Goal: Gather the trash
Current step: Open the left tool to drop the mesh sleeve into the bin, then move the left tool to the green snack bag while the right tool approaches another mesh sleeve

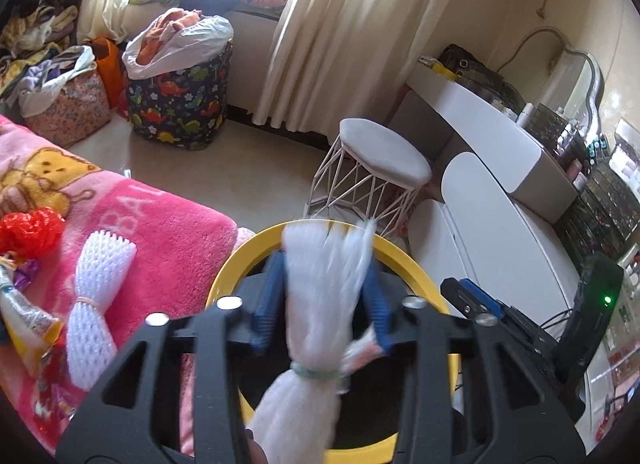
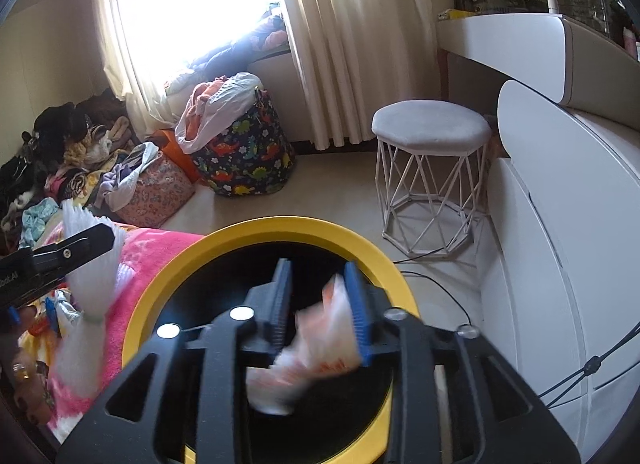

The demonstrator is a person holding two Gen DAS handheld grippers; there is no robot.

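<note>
My left gripper (image 1: 326, 292) is shut on a white foam net tied with a rubber band (image 1: 320, 304) and holds it over the yellow-rimmed black bin (image 1: 400, 254). The same net shows at the left of the right wrist view (image 2: 90, 284). My right gripper (image 2: 318, 312) is open above the bin (image 2: 276, 225); a blurred white-and-orange wrapper (image 2: 316, 356) hangs between its fingers, loose. On the pink blanket (image 1: 160, 232) lie a second white foam net (image 1: 98, 296), a red crumpled bag (image 1: 30, 229) and a yellow wrapper (image 1: 28, 324).
A white wire stool (image 1: 380, 167) stands beyond the bin. A white dressing table (image 1: 500, 135) is to the right. A dinosaur-print basket (image 1: 180, 99) and clothes piles (image 2: 60, 151) sit by the window. Cables (image 2: 440, 288) run across the floor.
</note>
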